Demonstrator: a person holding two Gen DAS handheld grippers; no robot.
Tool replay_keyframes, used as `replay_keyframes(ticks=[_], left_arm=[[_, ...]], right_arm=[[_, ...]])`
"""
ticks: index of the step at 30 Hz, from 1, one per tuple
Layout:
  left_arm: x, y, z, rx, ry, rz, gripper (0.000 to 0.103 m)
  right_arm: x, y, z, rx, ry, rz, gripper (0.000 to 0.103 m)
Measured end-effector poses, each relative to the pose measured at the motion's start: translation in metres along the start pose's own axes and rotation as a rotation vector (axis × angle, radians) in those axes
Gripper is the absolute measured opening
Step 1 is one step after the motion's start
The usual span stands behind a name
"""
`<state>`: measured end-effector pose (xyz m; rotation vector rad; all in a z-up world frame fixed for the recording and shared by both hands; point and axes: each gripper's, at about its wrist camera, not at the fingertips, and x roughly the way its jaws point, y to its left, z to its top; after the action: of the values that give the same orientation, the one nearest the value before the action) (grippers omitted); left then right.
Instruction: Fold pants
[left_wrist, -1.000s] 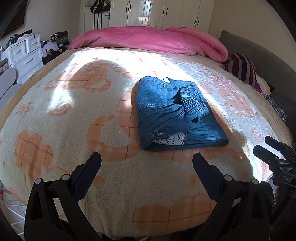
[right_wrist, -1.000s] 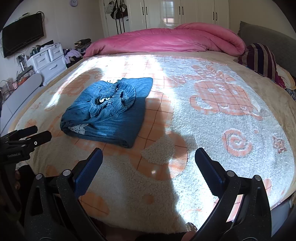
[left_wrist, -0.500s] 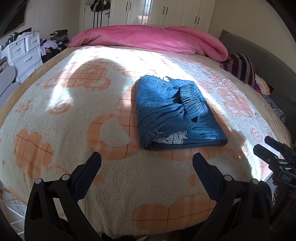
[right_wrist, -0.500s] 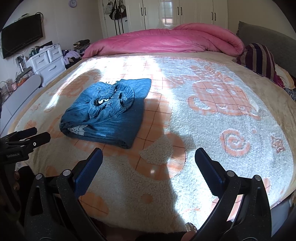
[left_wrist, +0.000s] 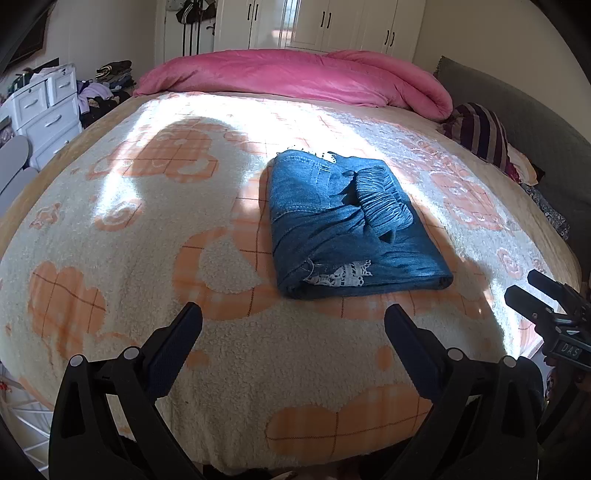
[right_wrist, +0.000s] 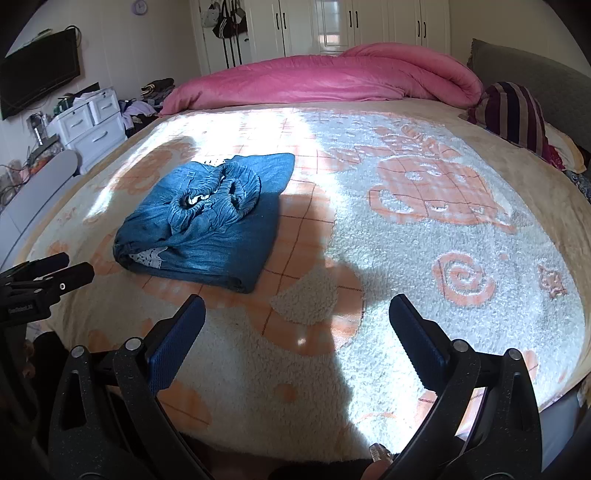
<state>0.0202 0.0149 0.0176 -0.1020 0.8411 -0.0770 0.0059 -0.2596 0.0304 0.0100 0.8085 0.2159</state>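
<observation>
Left tongs (left_wrist: 293, 317) hover with blue pads spread apart and hold nothing, near the foot of the bed (left_wrist: 110, 229). Right tongs (right_wrist: 295, 314) are likewise spread apart and bare. Folded blue pants (left_wrist: 347, 229) lie in a compact bundle on the cream and orange blanket (right_wrist: 424, 258), ahead of both tongs and apart from them. At the far end lies a pink duvet (left_wrist: 295, 77).
</observation>
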Motion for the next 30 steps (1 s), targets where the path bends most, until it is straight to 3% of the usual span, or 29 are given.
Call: replay_keyframes(ticks=[18,22,25,30], left_arm=[[-0.002,0.003,-0.005,0.026,0.013,-0.018,0.099],[0.004,0.026,-0.006,-0.019,0.031,0.041,0.099],[0.010,0.065,0.008,-0.087,0.006,0.109,0.099],[0.051,0.154,0.069,-0.164,0.019,0.321,0.099]], right_arm=[[0.001,-0.002,0.000,-0.006,0.011,-0.014,0.094],[0.004,-0.017,-0.002,0.004,0.013,-0.070,0.094],[0.008,-0.048,0.002,0.063,0.012,-0.133,0.094],[0.036,-0.159,0.024,0.210,0.018,-0.320,0.094]])
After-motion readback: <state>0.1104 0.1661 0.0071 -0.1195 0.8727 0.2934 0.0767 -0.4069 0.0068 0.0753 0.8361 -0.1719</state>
